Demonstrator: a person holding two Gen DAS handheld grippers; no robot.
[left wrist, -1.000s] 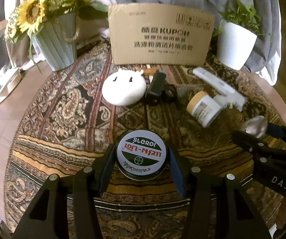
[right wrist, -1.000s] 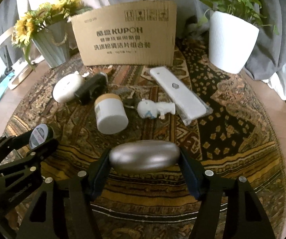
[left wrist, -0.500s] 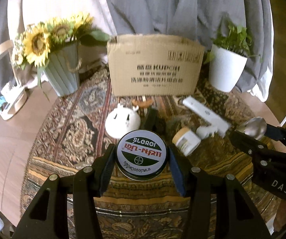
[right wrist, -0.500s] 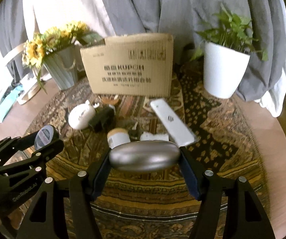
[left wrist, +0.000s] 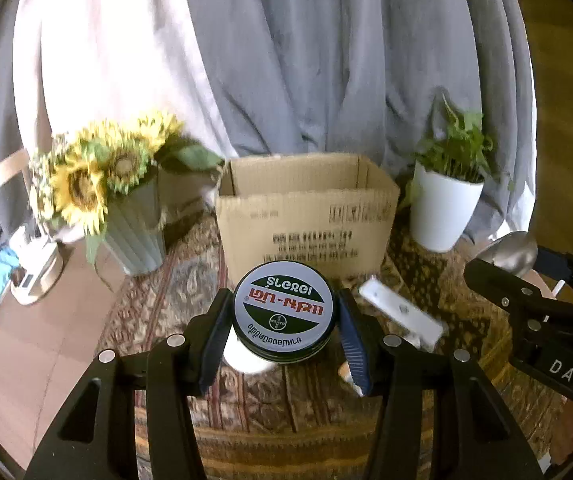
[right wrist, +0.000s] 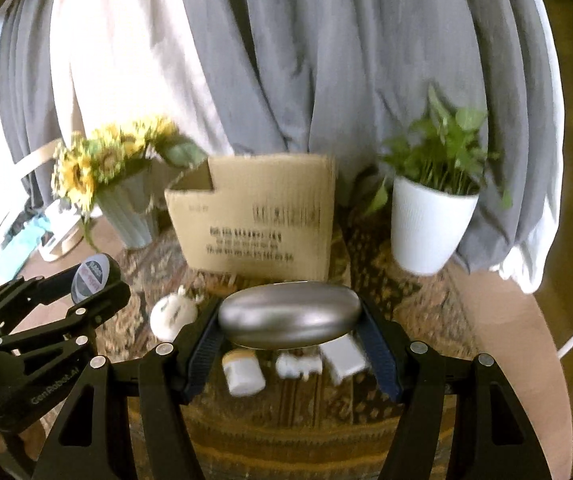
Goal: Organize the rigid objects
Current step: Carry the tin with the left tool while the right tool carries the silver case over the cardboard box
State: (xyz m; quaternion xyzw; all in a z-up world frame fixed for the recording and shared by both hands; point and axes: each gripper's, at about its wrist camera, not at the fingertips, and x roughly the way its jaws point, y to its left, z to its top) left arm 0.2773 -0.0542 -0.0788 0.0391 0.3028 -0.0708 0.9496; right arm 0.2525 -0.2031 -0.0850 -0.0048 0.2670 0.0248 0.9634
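My left gripper (left wrist: 284, 320) is shut on a round green and white tin (left wrist: 284, 310) and holds it high above the patterned rug. My right gripper (right wrist: 288, 320) is shut on a silver oval case (right wrist: 288, 316), also lifted. An open cardboard box (left wrist: 306, 216) stands behind on the table, its top open; it also shows in the right wrist view (right wrist: 254, 216). Below lie a white round object (right wrist: 172, 314), a small white jar (right wrist: 242, 372), a white figurine (right wrist: 298, 364) and a white flat remote (right wrist: 344, 356).
A sunflower vase (left wrist: 126, 216) stands left of the box and a white plant pot (left wrist: 442, 212) right of it. Grey curtains hang behind. The round table's edge and wooden floor (left wrist: 26, 340) lie to the left. The right gripper (left wrist: 534, 304) shows in the left wrist view.
Both grippers have risen well above the table with their objects still held. The box's open top has come into view and the loose objects now lie far below.
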